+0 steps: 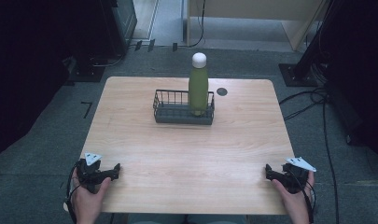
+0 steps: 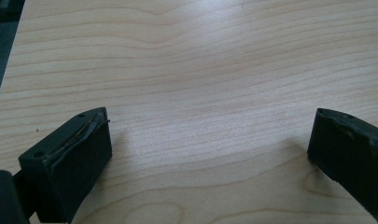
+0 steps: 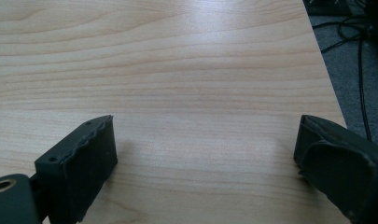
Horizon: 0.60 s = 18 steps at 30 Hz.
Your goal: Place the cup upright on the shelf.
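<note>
Green bottle (image 1: 198,88) upright in wire basket (image 1: 177,114) — left gripper (image 2: 210,140), right gripper (image 3: 205,144) both agape.

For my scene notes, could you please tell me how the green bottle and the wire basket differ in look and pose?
The green bottle is tall, slim and solid with a white cap; the wire basket is low, wide, dark and open-meshed. The bottle stands upright inside the basket's right end, and the basket rests flat on the table. Both sit at the table's far middle.
</note>
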Each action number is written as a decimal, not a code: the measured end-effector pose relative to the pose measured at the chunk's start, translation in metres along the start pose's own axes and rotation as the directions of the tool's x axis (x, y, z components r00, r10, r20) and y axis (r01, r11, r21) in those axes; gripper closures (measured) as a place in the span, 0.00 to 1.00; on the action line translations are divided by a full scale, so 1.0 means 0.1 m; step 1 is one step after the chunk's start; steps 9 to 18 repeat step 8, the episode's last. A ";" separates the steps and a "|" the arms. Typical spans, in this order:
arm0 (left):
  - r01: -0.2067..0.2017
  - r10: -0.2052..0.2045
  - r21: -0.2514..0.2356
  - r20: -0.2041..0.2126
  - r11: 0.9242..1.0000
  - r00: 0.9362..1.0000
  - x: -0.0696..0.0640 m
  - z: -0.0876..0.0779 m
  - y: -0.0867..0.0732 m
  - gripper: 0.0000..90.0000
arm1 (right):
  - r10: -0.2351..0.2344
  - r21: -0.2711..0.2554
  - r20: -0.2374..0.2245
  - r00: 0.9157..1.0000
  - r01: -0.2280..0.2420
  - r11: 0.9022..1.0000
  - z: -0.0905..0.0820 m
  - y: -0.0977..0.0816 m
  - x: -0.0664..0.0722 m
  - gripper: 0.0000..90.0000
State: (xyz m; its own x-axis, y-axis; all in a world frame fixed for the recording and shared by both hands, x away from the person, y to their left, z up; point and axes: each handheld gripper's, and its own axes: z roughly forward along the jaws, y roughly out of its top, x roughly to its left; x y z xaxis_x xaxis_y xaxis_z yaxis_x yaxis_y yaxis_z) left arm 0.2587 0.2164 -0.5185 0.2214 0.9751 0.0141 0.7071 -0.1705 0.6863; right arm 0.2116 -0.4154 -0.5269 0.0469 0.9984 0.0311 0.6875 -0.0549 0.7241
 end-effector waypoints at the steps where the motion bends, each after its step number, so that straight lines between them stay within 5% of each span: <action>1: 0.000 0.000 0.000 0.000 1.000 1.000 0.00 0.00 0.00 0.00 | 0.000 0.000 0.000 1.000 0.000 1.000 0.00 0.00 0.00 0.06; 18: 0.000 0.000 0.000 0.000 1.000 1.000 0.00 0.00 0.00 0.00 | 0.001 0.000 0.005 1.000 -0.001 1.000 0.00 0.00 0.00 0.06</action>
